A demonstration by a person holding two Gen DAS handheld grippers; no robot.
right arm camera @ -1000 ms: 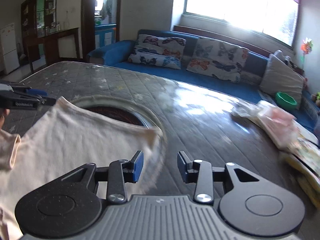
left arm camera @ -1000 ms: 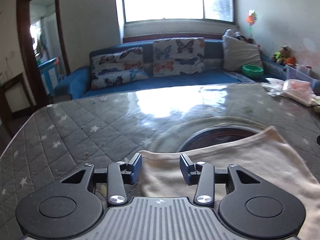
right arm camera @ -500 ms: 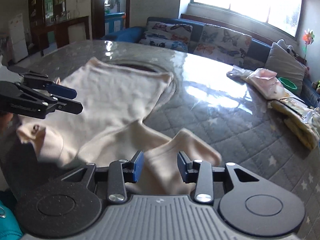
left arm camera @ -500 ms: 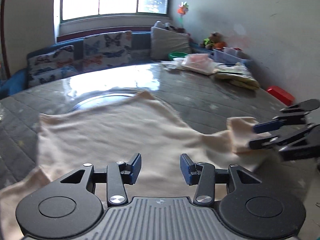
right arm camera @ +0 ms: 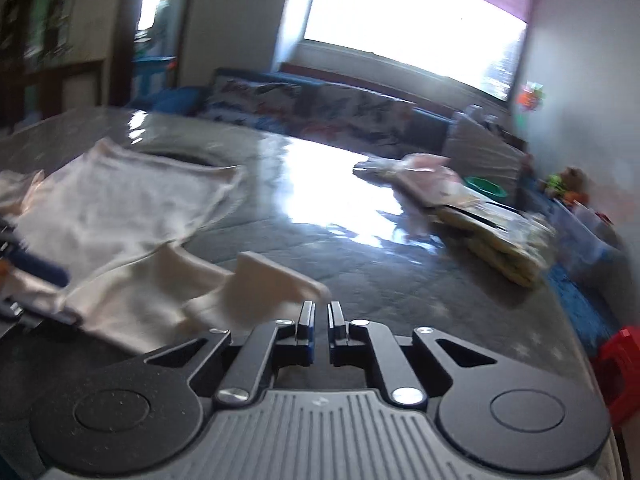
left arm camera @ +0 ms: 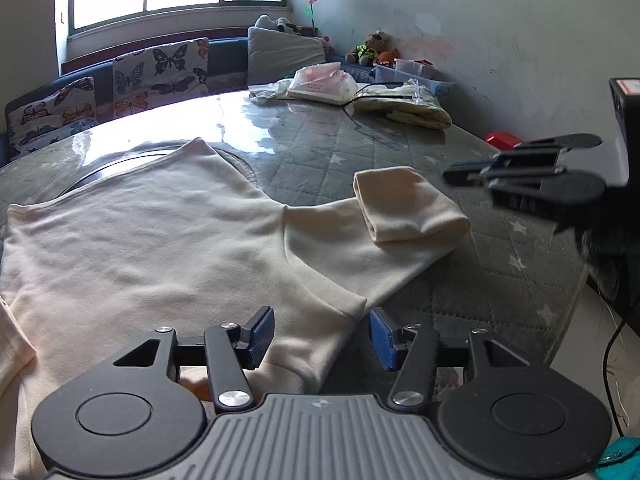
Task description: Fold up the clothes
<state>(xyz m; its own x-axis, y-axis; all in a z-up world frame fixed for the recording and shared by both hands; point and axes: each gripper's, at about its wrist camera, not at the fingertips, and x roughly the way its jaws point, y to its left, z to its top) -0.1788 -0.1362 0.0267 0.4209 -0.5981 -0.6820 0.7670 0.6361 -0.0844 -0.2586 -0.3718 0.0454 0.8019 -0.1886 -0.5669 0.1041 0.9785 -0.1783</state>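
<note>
A cream long-sleeved shirt (left arm camera: 152,240) lies spread on the grey quilted table (left arm camera: 400,156). One sleeve is doubled back, its cuff (left arm camera: 408,204) resting on top. My left gripper (left arm camera: 322,338) hovers low over the shirt's near edge; its jaws are opening, with cloth lying under the gap and the pads clear of it. My right gripper (left arm camera: 520,172) hangs to the right of the cuff. In the blurred right wrist view the right gripper (right arm camera: 318,316) is shut with nothing in it, just behind the cuff (right arm camera: 272,280), and the shirt (right arm camera: 120,200) lies to its left.
Bagged, folded clothes (left arm camera: 400,104) are piled at the table's far right corner (right arm camera: 480,216). A round recess (left arm camera: 132,156) shows beyond the shirt's hem. A sofa with butterfly cushions (left arm camera: 160,64) runs behind. A red stool (right arm camera: 620,360) stands past the table's right edge.
Both views swung across the table. The right gripper, open around the sleeve half a second ago, is now shut and empty, and the sleeve lies folded. The left jaws stand wider.
</note>
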